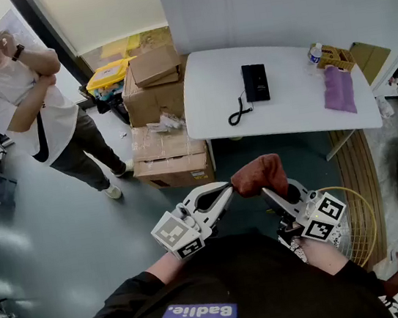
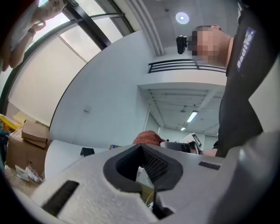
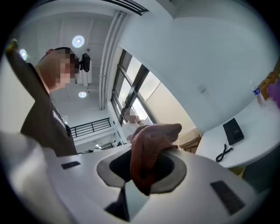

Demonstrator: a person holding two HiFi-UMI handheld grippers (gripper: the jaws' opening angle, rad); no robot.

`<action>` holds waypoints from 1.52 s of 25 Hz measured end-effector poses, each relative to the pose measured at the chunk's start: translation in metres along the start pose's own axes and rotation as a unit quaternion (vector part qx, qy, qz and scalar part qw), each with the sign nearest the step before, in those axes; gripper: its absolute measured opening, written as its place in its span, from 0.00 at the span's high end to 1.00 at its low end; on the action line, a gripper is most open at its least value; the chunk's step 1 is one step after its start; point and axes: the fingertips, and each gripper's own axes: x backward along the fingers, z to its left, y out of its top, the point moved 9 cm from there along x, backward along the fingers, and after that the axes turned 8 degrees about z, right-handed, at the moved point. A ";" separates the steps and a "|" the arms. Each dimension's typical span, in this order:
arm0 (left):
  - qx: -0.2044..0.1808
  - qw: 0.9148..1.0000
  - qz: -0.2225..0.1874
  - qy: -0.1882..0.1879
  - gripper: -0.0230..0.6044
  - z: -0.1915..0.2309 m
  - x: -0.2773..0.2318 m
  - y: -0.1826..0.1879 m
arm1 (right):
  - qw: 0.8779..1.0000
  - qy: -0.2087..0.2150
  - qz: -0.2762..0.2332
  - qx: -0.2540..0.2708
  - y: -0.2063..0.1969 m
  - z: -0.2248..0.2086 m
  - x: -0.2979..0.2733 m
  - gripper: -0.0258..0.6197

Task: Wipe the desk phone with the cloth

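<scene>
Rust cloth [image 1: 260, 173] clamped in right gripper [image 1: 268, 191], left gripper [image 1: 226, 188] closed, desk phone [image 1: 255, 82] well apart.

The cloth [image 1: 259, 175] looks soft and fuzzy. The table [image 1: 296, 114] is smooth, and the boxes [image 1: 152, 102] are cardboard.

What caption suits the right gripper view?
Right tongs clamp a reddish cloth; black desk phone lies on the white table beyond.
</scene>
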 end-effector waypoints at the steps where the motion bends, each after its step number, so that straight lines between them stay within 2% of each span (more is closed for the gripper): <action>1: 0.000 1.000 0.002 0.000 0.95 0.000 0.000 -0.001 | 1.000 0.001 -0.001 0.000 0.000 0.000 0.000 0.82; 15: -0.004 1.000 0.004 0.002 0.95 0.002 -0.010 0.003 | 1.000 0.020 0.006 -0.008 0.006 -0.010 0.001 0.82; 20: -0.003 1.000 0.002 0.015 0.95 -0.001 -0.023 0.001 | 0.999 0.031 -0.003 -0.017 0.011 -0.022 0.008 0.82; 24: -0.006 1.000 -0.007 0.025 0.95 -0.007 -0.032 -0.002 | 0.999 0.043 0.013 -0.017 0.014 -0.032 0.018 0.82; 32: 0.001 0.997 -0.019 0.074 0.95 -0.024 -0.036 -0.011 | 0.996 0.085 0.035 -0.012 0.023 -0.050 0.019 0.82; 38: 0.002 0.997 -0.010 0.080 0.95 -0.017 -0.042 -0.010 | 0.996 0.075 0.035 -0.030 0.017 -0.064 0.021 0.82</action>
